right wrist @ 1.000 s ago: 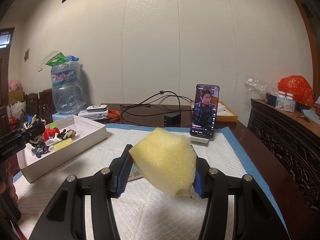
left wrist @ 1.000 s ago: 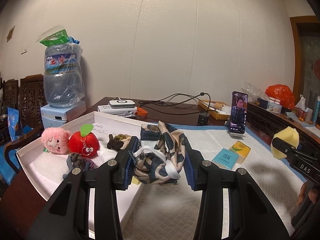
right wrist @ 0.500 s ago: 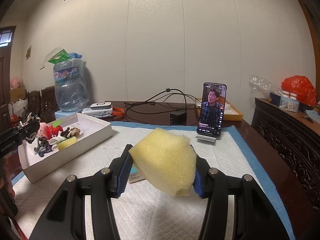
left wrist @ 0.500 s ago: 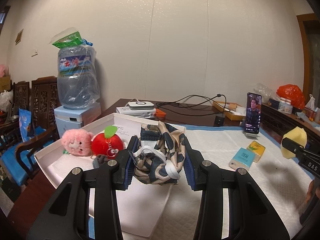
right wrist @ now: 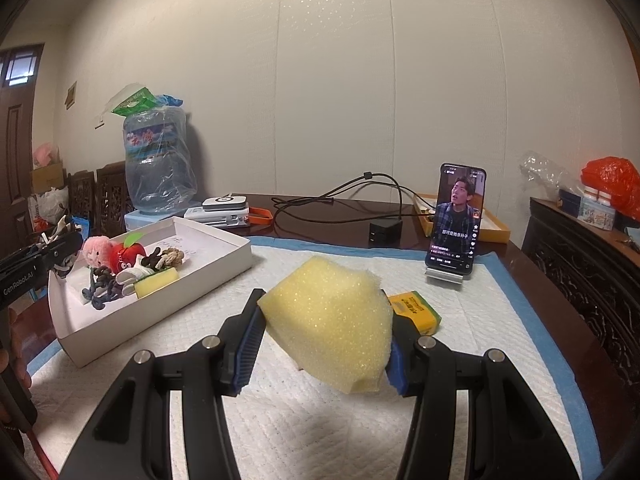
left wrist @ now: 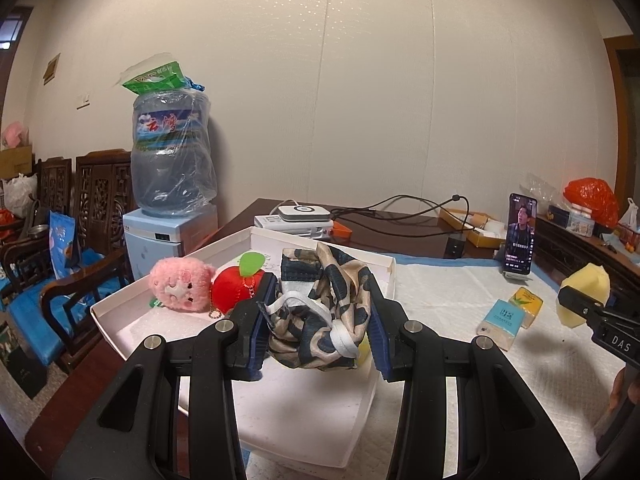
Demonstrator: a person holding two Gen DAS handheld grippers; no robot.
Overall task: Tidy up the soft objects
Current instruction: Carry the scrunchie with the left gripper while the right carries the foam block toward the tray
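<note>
My left gripper (left wrist: 318,322) is shut on a bunched navy-and-tan patterned cloth (left wrist: 320,312) and holds it over the white tray (left wrist: 384,268). In that tray lie a pink plush (left wrist: 180,284), a red plush apple (left wrist: 232,290), a knotted rope toy (right wrist: 172,256) and a small yellow sponge (right wrist: 156,286). My right gripper (right wrist: 324,340) is shut on a large yellow foam block (right wrist: 332,320) above the white pad (right wrist: 280,420), to the right of the tray. The foam block (left wrist: 584,292) and right gripper show at the right edge of the left wrist view.
Two tissue packs (left wrist: 502,318) (left wrist: 526,304) lie on the pad. A phone (right wrist: 456,220) stands on a holder behind it, with a charger (right wrist: 384,232) and cables. A water jug (left wrist: 172,160) on its dispenser and carved chairs (left wrist: 80,200) stand to the left.
The left gripper has carried the cloth leftward, from the tray's right side to over its middle. The right gripper has drifted left with the foam block. Both grips are unchanged.
</note>
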